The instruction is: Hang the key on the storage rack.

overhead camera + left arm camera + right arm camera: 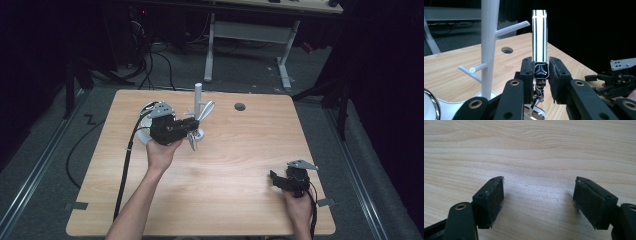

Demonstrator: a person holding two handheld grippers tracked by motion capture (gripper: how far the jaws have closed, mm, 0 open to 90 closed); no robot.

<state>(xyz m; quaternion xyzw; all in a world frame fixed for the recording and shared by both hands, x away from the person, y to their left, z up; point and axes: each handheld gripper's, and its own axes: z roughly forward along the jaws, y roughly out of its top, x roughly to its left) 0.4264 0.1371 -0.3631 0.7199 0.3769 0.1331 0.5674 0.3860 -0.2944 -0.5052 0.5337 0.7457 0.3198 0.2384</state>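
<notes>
A white peg stand (198, 97) (489, 37) rises from the wooden table (225, 165) at the back middle, with thin arms branching off it. My left gripper (192, 126) (541, 68) is right beside the stand, shut on the black clasp of a shiny strap-like object (539, 35) (207, 109). The strap stands upright above the jaws, and metal links hang below them. At the table's near right, my right gripper (275, 179) (539, 195) (599, 82) is held low over bare wood, open, with nothing between its pads.
A round cable hole (240, 106) (507, 50) lies in the table behind the stand. A shiny round rim (430, 105) sits by the stand's white base. The left gripper's cable (125, 165) trails off the front left. A white-legged desk (250, 35) stands beyond the table.
</notes>
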